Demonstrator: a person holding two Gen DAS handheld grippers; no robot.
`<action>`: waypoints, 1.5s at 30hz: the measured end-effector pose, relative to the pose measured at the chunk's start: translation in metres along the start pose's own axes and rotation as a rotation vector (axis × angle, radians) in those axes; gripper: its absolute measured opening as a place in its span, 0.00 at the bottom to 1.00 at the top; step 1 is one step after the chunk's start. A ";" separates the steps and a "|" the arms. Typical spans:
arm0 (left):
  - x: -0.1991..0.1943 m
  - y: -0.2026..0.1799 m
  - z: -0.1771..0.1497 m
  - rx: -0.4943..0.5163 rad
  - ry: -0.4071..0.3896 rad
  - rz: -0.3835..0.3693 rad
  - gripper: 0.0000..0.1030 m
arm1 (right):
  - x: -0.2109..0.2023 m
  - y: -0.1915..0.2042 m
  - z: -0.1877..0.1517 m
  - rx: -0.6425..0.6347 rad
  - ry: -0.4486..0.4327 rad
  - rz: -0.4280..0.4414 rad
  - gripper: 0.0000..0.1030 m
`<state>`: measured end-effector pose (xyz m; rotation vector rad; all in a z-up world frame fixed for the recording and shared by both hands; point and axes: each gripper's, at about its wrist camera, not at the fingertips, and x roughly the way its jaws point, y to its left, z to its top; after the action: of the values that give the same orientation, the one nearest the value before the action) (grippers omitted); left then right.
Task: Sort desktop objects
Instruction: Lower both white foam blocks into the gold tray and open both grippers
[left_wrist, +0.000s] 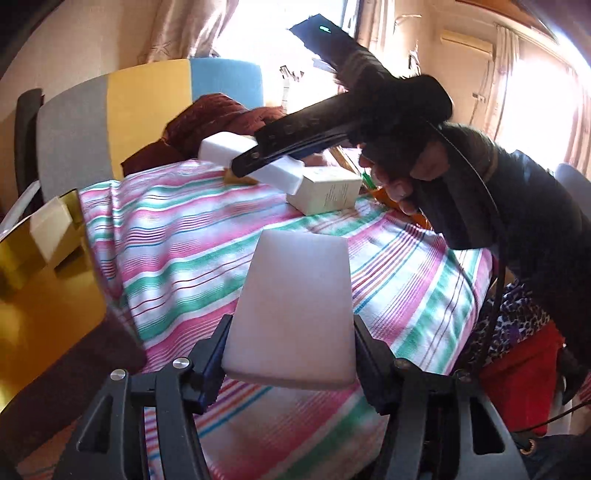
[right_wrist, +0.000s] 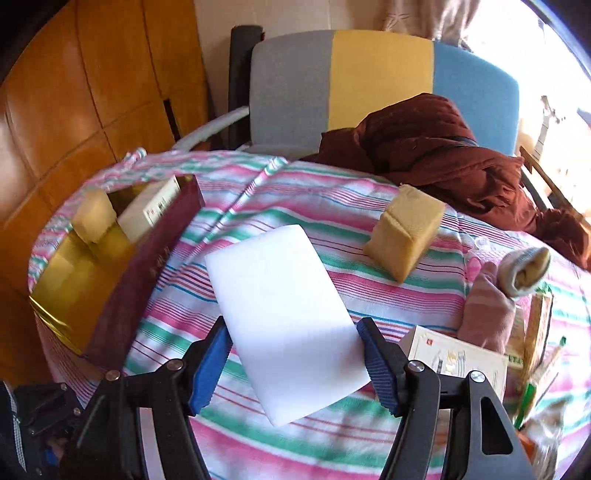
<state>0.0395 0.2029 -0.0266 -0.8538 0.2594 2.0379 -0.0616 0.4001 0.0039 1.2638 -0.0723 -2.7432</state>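
1. Left gripper: jaws part-open to the width of a white foam block, both black fingers pressed against the block's near sides. Block lifted off the striped tablecloth, pointing away from the camera.
2. Right gripper: jaws about as wide, blue-padded fingers on each side of a second white foam block. Left pad touches the block edge; right pad at the edge too, contact there hard to tell. Block sits at a slant, far end toward the left.
3. In the left wrist view the right gripper shows from the side, held by a hand in a dark sleeve, gripping its white block above the table's far part.
4. Gold-lined tray with dark red wall at the table's left edge; holds a yellow sponge and a cream box side by side.
5. Second yellow sponge on the cloth, far right of the right gripper's block, well apart from the tray.
6. White carton on the cloth just beyond the right gripper in the left wrist view.
7. Printed box near right, beside a pink cloth bundle and a rolled sock.
8. Dark red jacket on the far table edge, in front of a grey-yellow-blue chair.
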 end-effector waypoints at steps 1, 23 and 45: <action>-0.009 0.002 0.000 -0.014 -0.010 0.004 0.59 | -0.005 0.001 0.000 0.020 -0.014 0.008 0.68; -0.130 0.178 -0.033 -0.468 -0.188 0.440 0.60 | 0.025 0.169 0.013 0.049 0.008 0.122 0.68; -0.081 0.249 0.010 -0.525 -0.026 0.352 0.60 | 0.094 0.224 0.037 -0.011 0.140 -0.120 0.74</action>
<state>-0.1346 0.0083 0.0013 -1.1592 -0.1656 2.4968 -0.1303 0.1651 -0.0225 1.4997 0.0323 -2.7391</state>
